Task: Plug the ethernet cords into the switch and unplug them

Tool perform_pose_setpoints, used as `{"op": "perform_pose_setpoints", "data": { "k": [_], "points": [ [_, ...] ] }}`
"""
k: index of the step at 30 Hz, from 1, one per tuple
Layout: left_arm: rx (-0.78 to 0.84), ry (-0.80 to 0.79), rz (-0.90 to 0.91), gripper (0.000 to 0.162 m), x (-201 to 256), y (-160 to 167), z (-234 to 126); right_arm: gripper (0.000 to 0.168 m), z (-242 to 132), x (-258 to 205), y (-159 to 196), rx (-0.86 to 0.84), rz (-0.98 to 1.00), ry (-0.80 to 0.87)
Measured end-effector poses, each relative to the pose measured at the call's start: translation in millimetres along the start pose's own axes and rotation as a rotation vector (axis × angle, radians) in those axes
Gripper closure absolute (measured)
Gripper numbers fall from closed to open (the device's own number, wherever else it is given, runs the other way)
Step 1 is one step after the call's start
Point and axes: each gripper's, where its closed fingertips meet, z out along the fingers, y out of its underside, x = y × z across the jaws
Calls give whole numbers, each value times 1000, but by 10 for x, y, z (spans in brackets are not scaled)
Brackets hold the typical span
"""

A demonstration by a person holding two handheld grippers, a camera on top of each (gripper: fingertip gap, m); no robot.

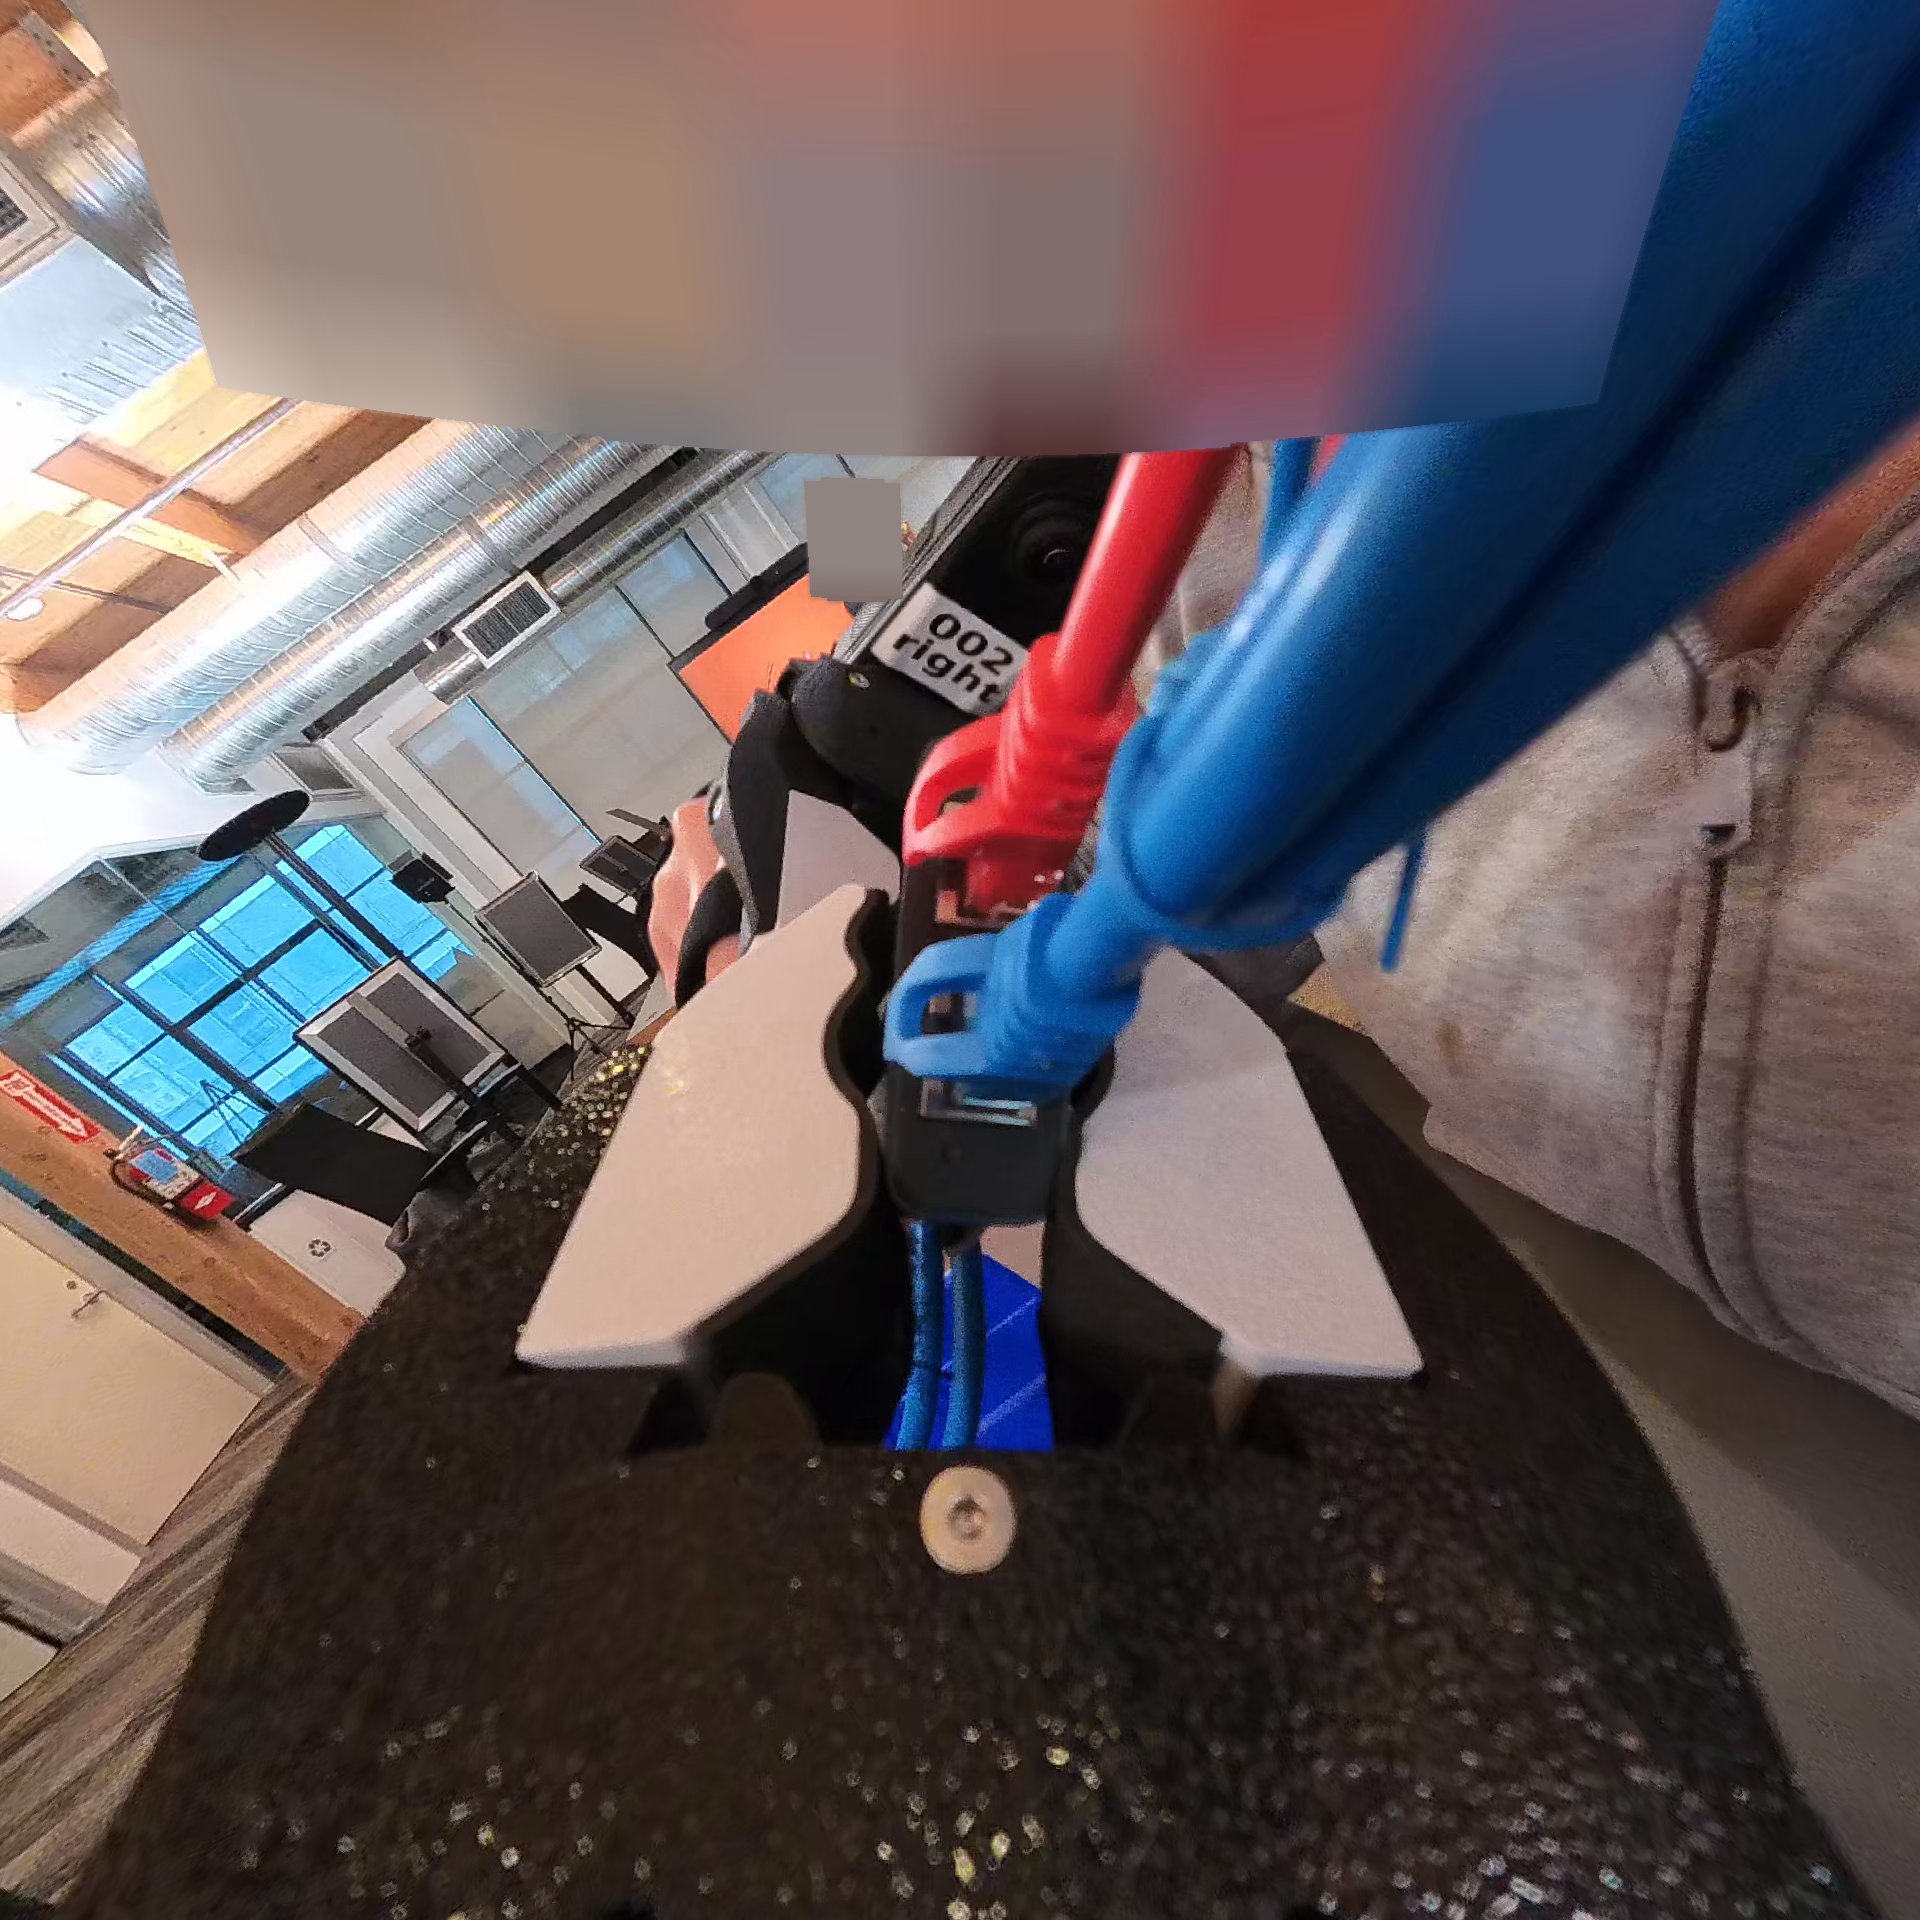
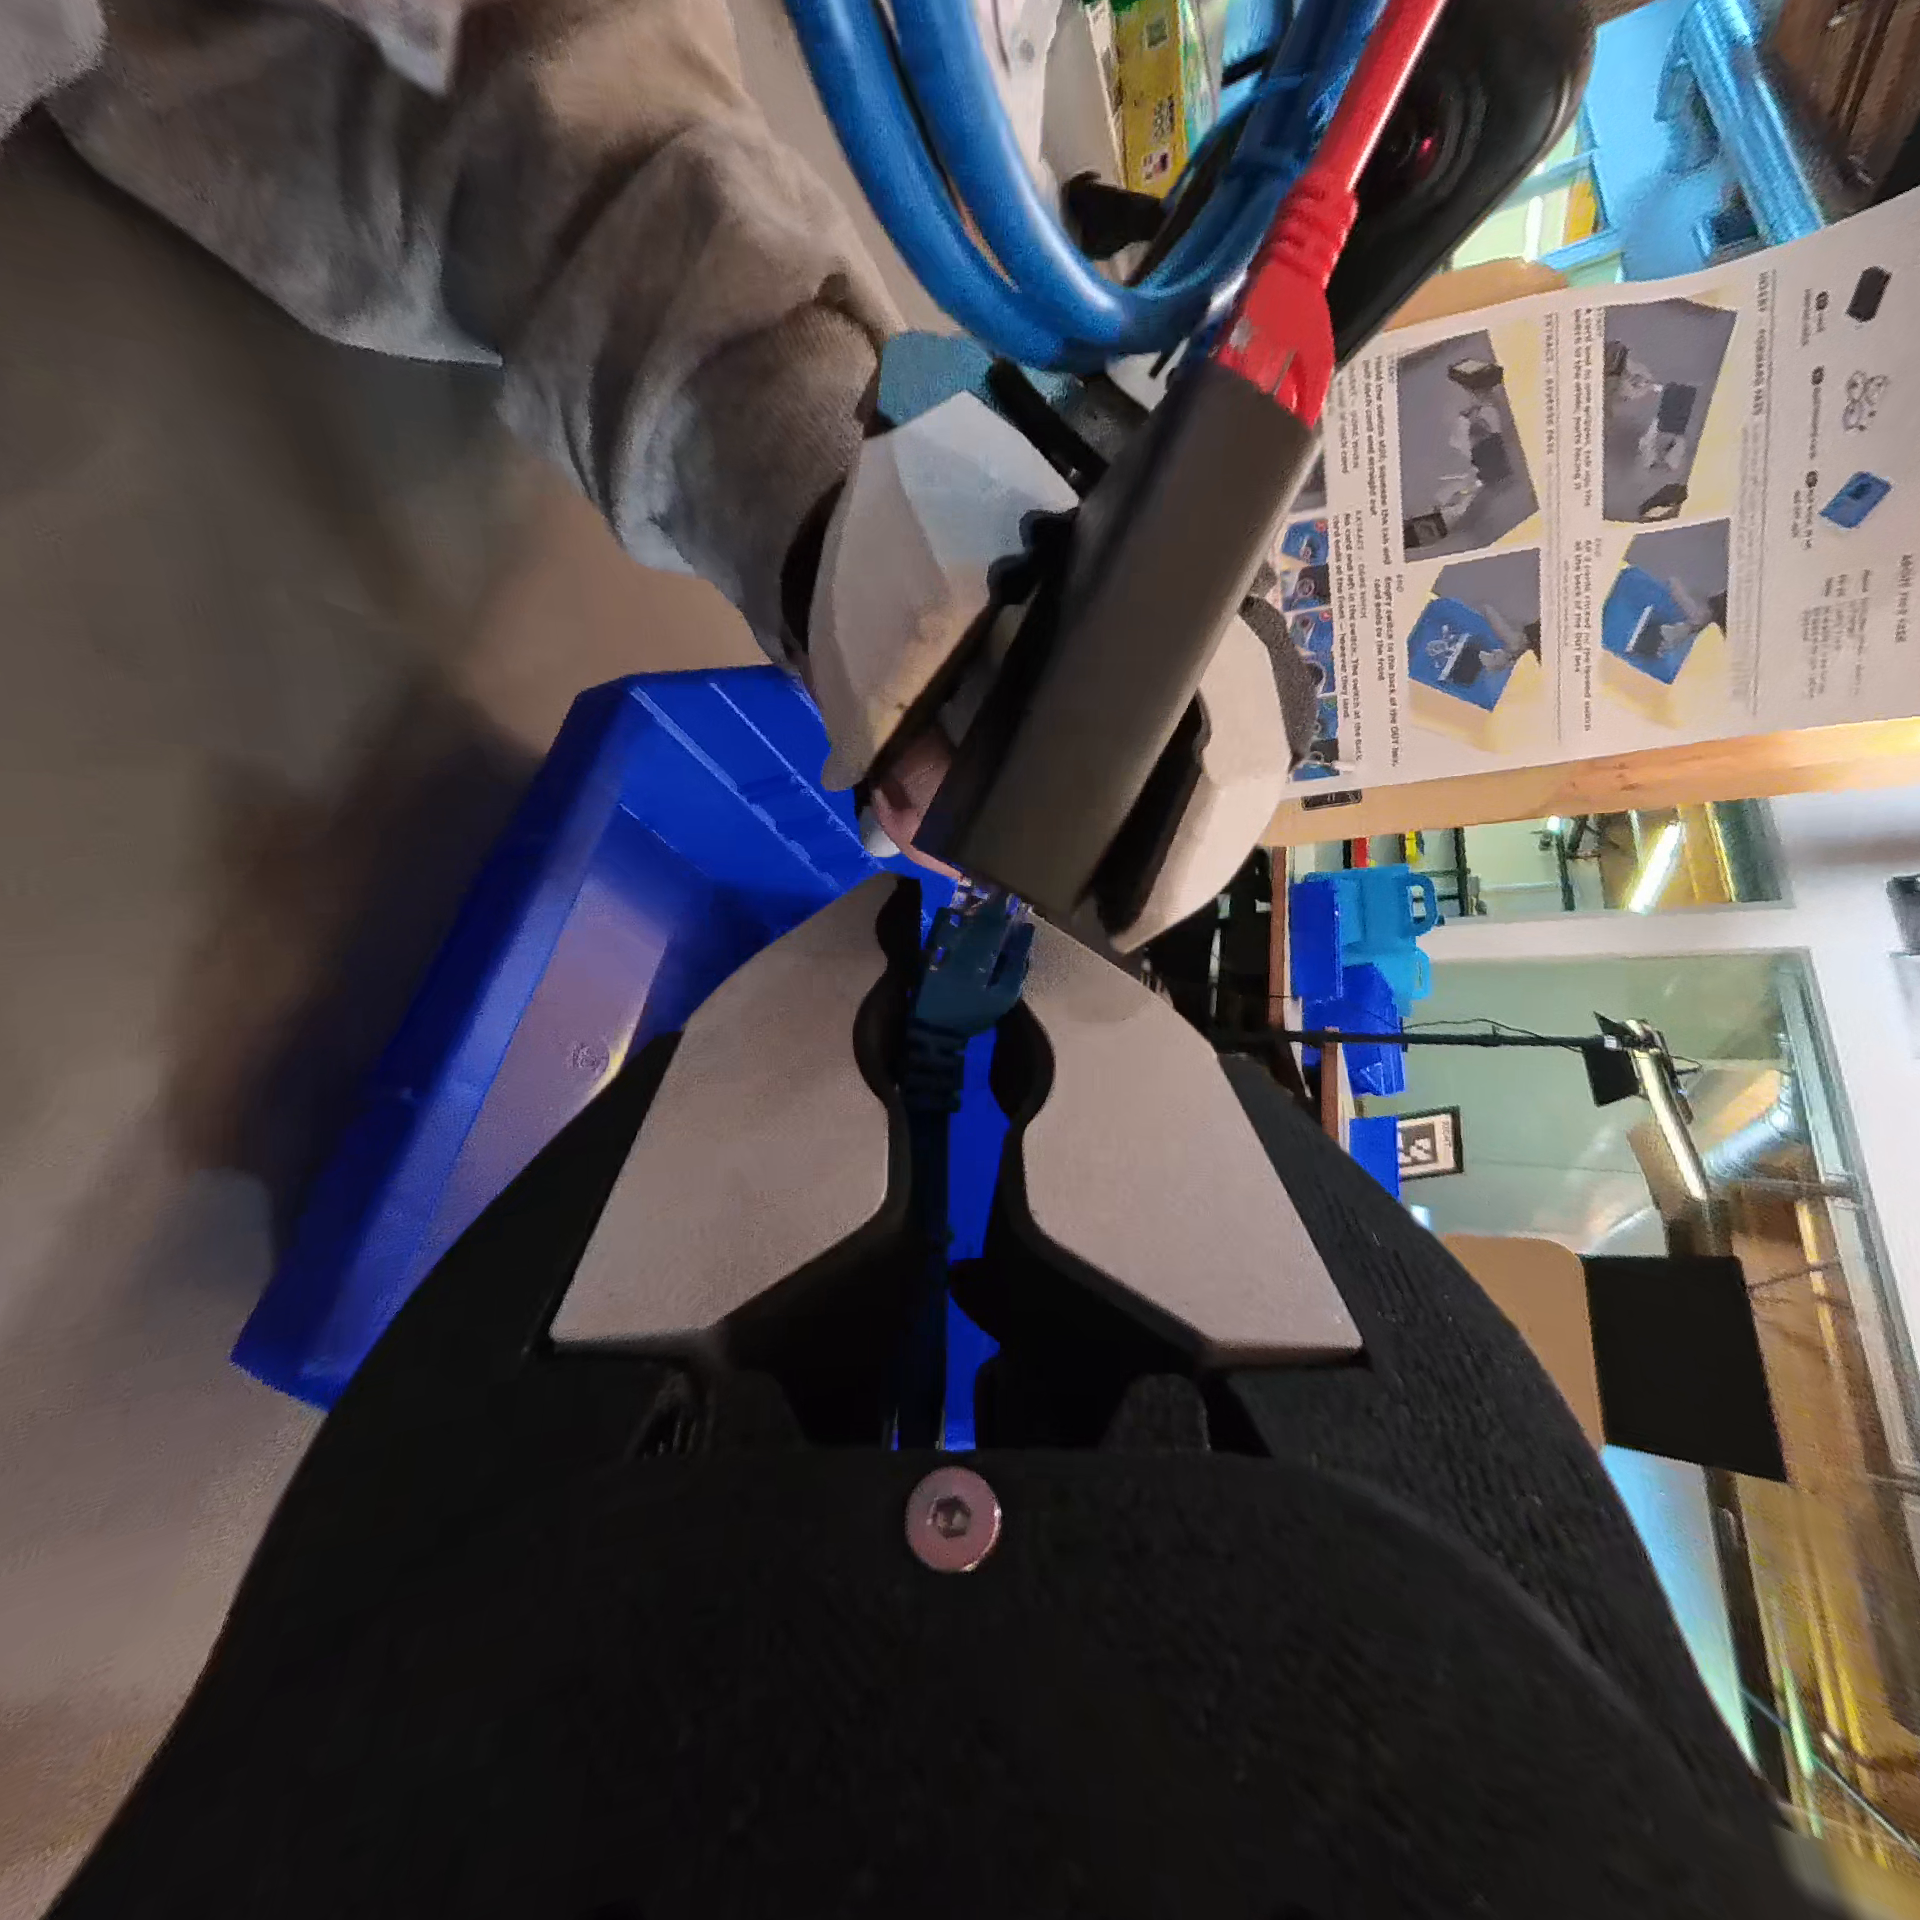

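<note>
Left hand-held gripper (image 1: 971, 1049) was clamped on a small black switch box (image 1: 977, 1143) with red (image 1: 997, 821) and blue plugs (image 1: 987, 1008) in it. Right hand-held gripper (image 2: 961, 971) pinched a dark blue plug (image 2: 966, 966) right at the box's end, above a blue bin (image 2: 582, 997).

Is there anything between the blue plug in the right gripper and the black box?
Nothing visible. The right gripper is shut on the dark blue plug, and the plug's tip sits right at the end of the black box held by the left gripper. No cable crosses between them.
</note>
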Motion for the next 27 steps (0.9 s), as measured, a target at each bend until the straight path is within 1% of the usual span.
{"op": "perform_pose_setpoints", "data": {
  "k": [1,2,4,7,10,13,16,17,19,22,24,27],
  "points": [
    [-3,-4,3,131,-5,13,5,157,-5,-1,10,-9,2,2],
    [-13,-11,12,131,-14,35,11,157,-13,3,25,-23,19,4],
    [-29,-46,31,131,-58,78,20,156,-16,1,67,-56,118,-10],
    [1,-60,2,131,-92,90,-3,155,28,-32,88,-62,248,-3],
    [-2,-88,-9,130,-130,129,-26,156,79,-26,156,-83,309,58],
    [8,-139,-43,127,-178,119,-21,157,85,-1,185,-45,427,96],
    [33,-196,-101,115,-253,82,-84,158,56,22,204,-20,517,104],
    [46,-217,-109,114,-283,57,-128,158,53,26,195,4,556,99],
    [57,-256,-123,117,-330,21,-206,158,56,31,164,61,661,71],
    [73,-283,-167,136,-337,-24,-274,159,63,54,87,166,825,2],
    [90,-305,-190,139,-339,-51,-295,158,91,31,32,213,914,-65],
    [123,-363,-258,139,-369,-55,-348,158,140,16,2,235,985,-103]
  ]
}}
